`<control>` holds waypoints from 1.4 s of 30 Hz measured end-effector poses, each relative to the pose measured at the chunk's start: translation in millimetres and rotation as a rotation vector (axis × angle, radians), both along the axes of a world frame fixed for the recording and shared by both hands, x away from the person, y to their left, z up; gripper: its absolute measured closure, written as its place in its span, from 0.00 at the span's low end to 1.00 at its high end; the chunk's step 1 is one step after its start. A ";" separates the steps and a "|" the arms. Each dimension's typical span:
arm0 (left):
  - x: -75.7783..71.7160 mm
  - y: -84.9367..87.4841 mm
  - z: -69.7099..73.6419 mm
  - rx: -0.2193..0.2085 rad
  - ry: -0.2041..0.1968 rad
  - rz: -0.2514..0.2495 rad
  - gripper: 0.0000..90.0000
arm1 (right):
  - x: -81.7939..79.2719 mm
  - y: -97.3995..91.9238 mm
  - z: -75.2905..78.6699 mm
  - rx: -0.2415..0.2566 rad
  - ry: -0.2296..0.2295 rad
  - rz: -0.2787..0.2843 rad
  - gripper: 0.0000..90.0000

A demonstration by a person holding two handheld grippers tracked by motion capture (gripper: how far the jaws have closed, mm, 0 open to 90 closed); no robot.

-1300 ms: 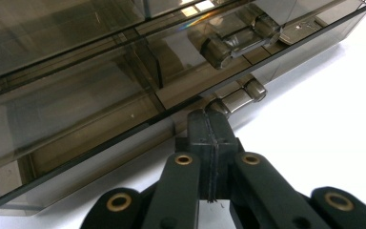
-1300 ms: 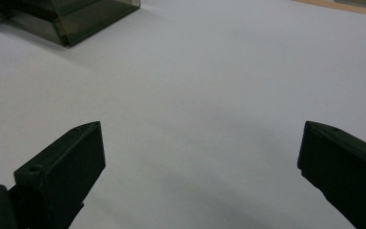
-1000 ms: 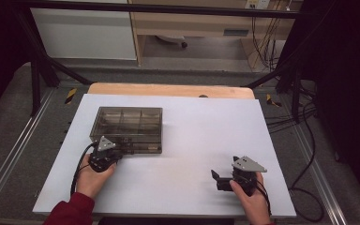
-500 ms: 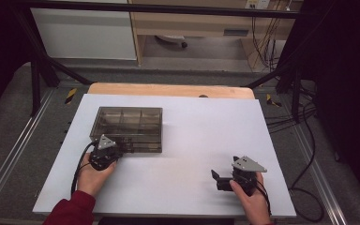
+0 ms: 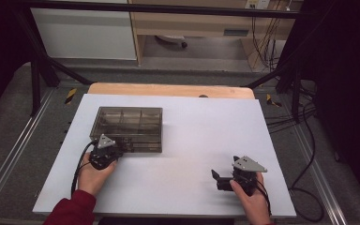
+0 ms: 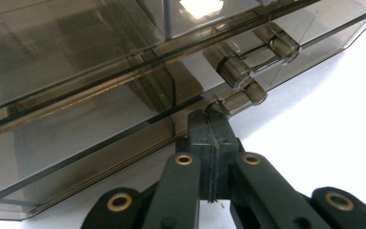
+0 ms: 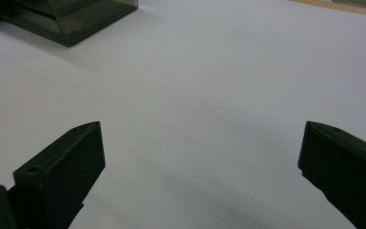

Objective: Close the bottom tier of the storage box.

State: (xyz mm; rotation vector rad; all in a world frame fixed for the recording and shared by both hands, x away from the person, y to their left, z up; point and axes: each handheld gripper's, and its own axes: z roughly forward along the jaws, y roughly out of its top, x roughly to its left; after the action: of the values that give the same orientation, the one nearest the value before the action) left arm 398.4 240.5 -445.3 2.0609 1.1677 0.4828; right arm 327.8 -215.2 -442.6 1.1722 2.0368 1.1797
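Observation:
A smoky transparent compartment box (image 5: 127, 127) with its lid down sits on the white table (image 5: 201, 131), left of centre. My left gripper (image 5: 114, 149) is at the box's front edge, held by a hand in a red sleeve. In the left gripper view its jaws (image 6: 210, 125) are pressed together, tips touching the box's (image 6: 76, 71) lower front rim just below a clear latch (image 6: 248, 71); nothing shows between them. My right gripper (image 5: 215, 178) rests low at the table's front right, open and pointing left. Its jaws (image 7: 200, 143) stand wide apart over bare table.
A corner of the box (image 7: 71, 14) shows at the far upper left of the right gripper view. A wooden strip (image 5: 168, 90) runs along the table's far edge. Black frame bars (image 5: 37, 75) and cables (image 5: 304, 140) lie beyond the table's sides.

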 end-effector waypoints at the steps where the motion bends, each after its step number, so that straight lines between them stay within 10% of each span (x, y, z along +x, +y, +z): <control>1: 0.1 -0.2 0.0 0.001 -0.001 0.001 1.00 | -0.1 -0.2 0.2 0.002 -0.001 -0.002 0.03; 13: -8.3 -1.1 6.8 -0.026 -0.028 -0.011 1.00 | -0.3 -0.8 0.3 0.007 -0.001 0.000 0.03; 27: -30.7 -28.1 62.9 -0.095 -0.177 -0.101 1.00 | -0.5 0.1 0.2 0.005 0.000 -0.001 0.03; 42: -33.1 -44.1 77.7 -0.133 -0.336 -0.092 0.36 | -0.6 0.5 0.3 0.001 -0.002 0.004 0.03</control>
State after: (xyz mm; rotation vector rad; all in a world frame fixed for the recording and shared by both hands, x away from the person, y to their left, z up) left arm 365.3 196.4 -367.6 1.8249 0.8777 0.6585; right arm 327.2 -214.7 -442.3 1.1673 2.0379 1.1830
